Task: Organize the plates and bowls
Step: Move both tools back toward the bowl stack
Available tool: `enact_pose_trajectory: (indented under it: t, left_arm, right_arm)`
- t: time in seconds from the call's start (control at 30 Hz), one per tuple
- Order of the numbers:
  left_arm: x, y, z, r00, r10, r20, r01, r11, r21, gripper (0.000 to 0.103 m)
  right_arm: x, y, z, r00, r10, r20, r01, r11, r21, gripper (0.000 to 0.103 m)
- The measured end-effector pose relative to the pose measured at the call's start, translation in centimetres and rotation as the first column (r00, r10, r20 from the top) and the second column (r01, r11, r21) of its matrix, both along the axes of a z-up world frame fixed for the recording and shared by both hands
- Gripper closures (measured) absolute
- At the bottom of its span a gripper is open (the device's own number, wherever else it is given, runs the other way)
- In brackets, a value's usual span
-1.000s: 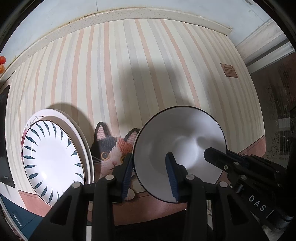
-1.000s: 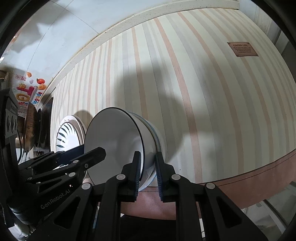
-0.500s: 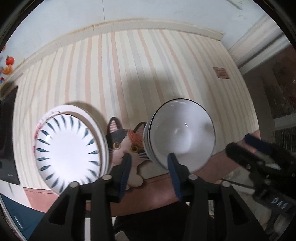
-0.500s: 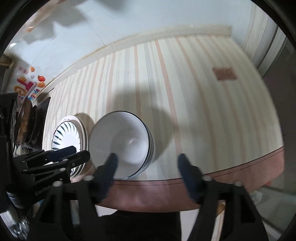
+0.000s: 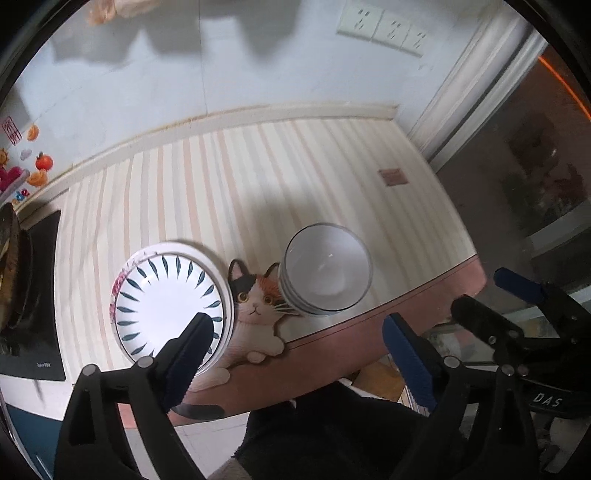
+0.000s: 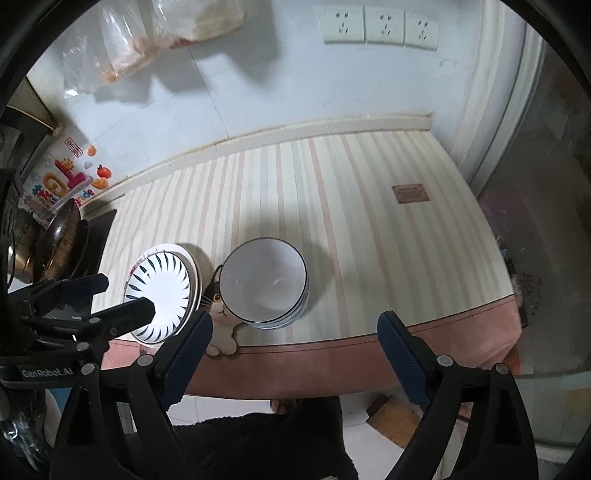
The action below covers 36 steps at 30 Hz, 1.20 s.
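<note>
A stack of white bowls [image 5: 327,269] with dark rims stands near the front edge of the striped table [image 5: 258,177]; it also shows in the right wrist view [image 6: 264,282]. A stack of plates [image 5: 168,299] with blue leaf marks lies to its left, also seen in the right wrist view [image 6: 162,290]. My left gripper [image 5: 299,354] is open and empty, back from the table edge. My right gripper [image 6: 291,356] is open and empty, also back from the edge. Each gripper shows in the other's view.
A cat-shaped mat [image 5: 256,306] lies between plates and bowls. A black cooktop [image 5: 35,306] with pans [image 6: 55,243] stands at the left. Wall sockets [image 6: 380,26] and hanging plastic bags [image 6: 155,33] are behind the table. A brown label [image 6: 410,193] is on the cloth.
Both grippers let go of the bowls, opened wide and pulled back and up from the table. The top bowl now rests on the stack.
</note>
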State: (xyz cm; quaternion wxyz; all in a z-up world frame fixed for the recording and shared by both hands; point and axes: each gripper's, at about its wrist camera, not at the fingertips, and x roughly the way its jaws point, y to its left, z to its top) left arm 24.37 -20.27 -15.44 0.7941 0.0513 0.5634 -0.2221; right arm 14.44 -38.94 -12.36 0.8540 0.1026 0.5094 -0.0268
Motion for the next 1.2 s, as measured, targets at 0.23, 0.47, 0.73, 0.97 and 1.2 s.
enact_pose_trajectory:
  t: [0.23, 0.47, 0.73, 0.97, 1.2]
  left_arm:
    - [-1.5, -0.1, 3.2, 0.996, -0.033, 0.080, 0.037, 0.998, -0.045, 0.004]
    - [-1.9, -0.4, 4.1, 0.992, -0.044, 0.122, 0.051, 0.997, -0.050, 0.001]
    - [-1.3, -0.8, 3.0, 0.995, -0.045, 0.084, 0.049, 0.997, -0.055, 0.001]
    - [0.6, -0.9, 0.2, 0.999, 0.005, 0.033, -0.004, 1.000, -0.030, 0.001]
    - [3.9, -0.3, -4.3, 0.996, 0.078, -0.036, -0.077, 0.997, 0.027, 0.001]
  right_arm:
    - [-2.7, -0.2, 4.1, 0.995, -0.038, 0.095, 0.039, 0.999, -0.012, 0.005]
    - [-3.9, -0.4, 5.6, 0.989, -0.059, 0.134, 0.065, 0.997, -0.038, 0.003]
    - [-3.0, -1.2, 4.4, 0.991, -0.076, 0.113, 0.077, 0.997, -0.008, 0.002]
    - [-1.3, -1.7, 2.7, 0.995, -0.070, 0.076, 0.070, 0.998, 0.003, 0.002]
    - [1.5, -2.7, -1.5, 0.998, -0.070, 0.006, 0.069, 0.996, 0.062, 0.002]
